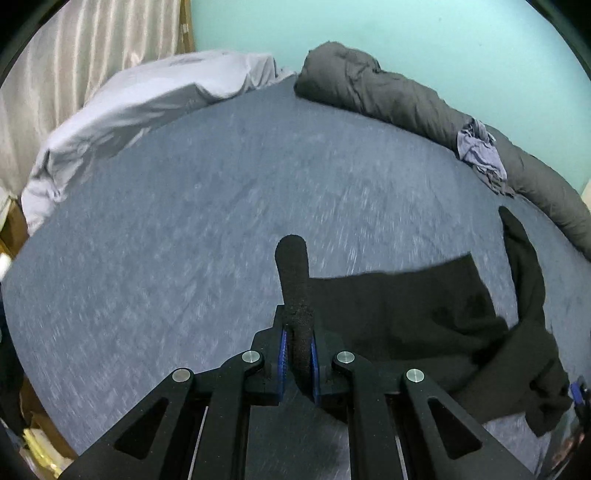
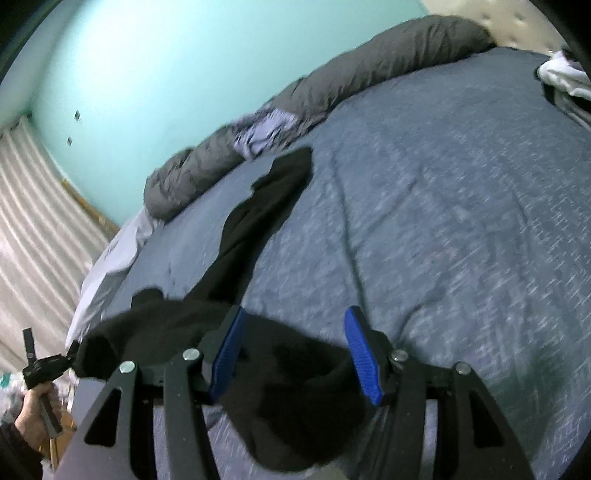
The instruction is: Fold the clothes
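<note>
Left gripper (image 1: 297, 354) jaws pressed together, pinching a fold of the black garment (image 1: 424, 317), a tube of fabric standing up beyond the pads; right gripper (image 2: 297, 354) jaws spread apart, black cloth lying between them, not clamped. Garment spreads over the blue-grey bedsheet (image 1: 184, 221); rolled grey duvet (image 1: 388, 92) along the teal wall (image 1: 406, 33).

Two black handheld grippers: left gripper (image 1: 297, 347) and right gripper (image 2: 295, 354), with angular linkage arms, triangular cut-outs, silver round pivot screws, ridged blue pads (image 2: 364, 356). Dark sleeve (image 2: 14, 456) at one wrist.
</note>
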